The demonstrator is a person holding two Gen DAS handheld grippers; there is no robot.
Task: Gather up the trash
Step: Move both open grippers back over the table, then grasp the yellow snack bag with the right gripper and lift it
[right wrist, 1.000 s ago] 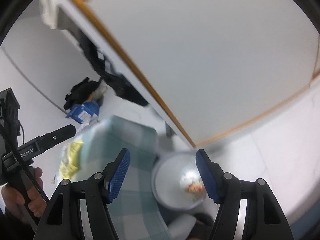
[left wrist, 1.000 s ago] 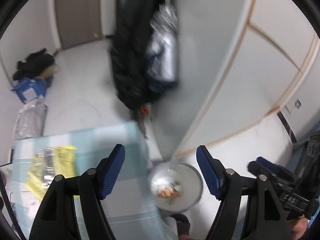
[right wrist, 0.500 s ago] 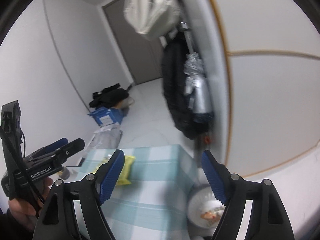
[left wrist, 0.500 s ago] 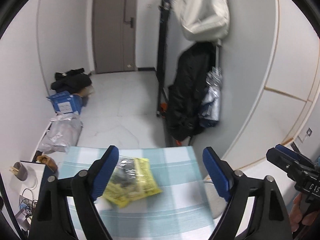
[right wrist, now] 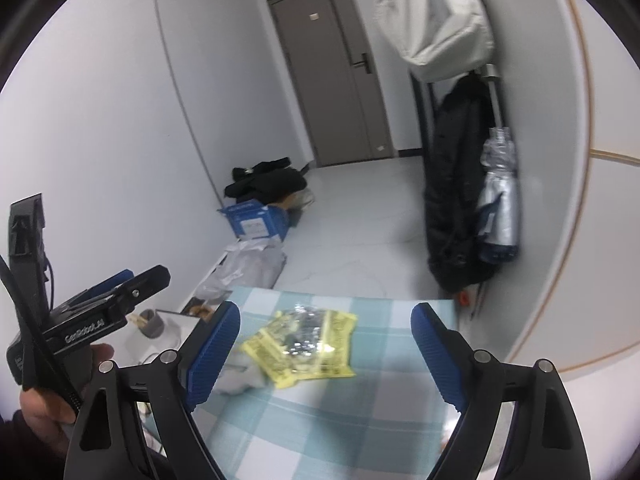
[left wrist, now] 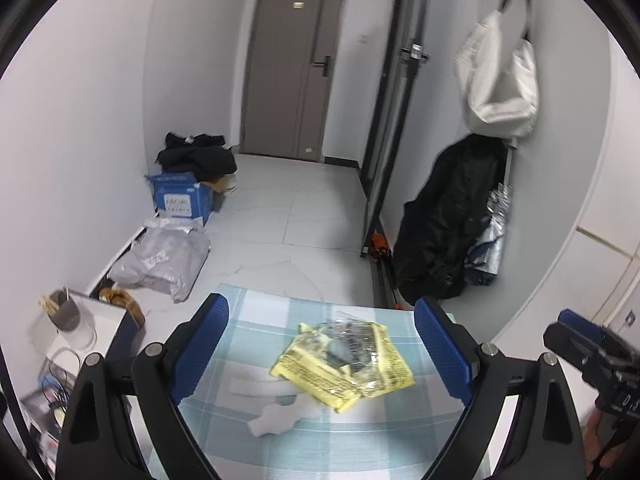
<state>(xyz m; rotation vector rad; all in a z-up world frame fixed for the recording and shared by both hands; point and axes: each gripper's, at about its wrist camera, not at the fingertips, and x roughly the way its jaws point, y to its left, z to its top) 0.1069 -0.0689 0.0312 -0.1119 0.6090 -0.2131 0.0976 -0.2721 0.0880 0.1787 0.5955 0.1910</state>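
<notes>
1. The left tongs (left wrist: 320,354) were seen with the jaws spread wide and opening further; nothing was pressed between the blue pads (left wrist: 202,346).
2. The right tongs (right wrist: 326,354) were likewise found apart and opening, with no item gripped.
3. A yellow and clear plastic wrapper (left wrist: 344,360) was seen lying flat on the tabletop (left wrist: 280,440), which was covered by a pale blue checked cloth; in the left wrist view it lay between the two pads but below them, toward 1 o'clock from the frame's centre of the tongs.
4. A crumpled white tissue (left wrist: 276,420) was seen at 7 o'clock of the wrapper, touching or tucked under its edge.
5. In the right wrist view the left tongs were held by a hand (right wrist: 52,400) at 9 o'clock of the frame.
6. On the floor beyond the tabletop, a grey plastic bag (left wrist: 160,260) and a blue cardboard box (left wrist: 180,200) were seen at 11 o'clock, along the wall.
7. A dark coat (left wrist: 448,224) was seen hanging at 2 o'clock, with a white bag (left wrist: 500,84) above it.
8. A grey door (left wrist: 292,64) was seen shut at 12 o'clock.
</notes>
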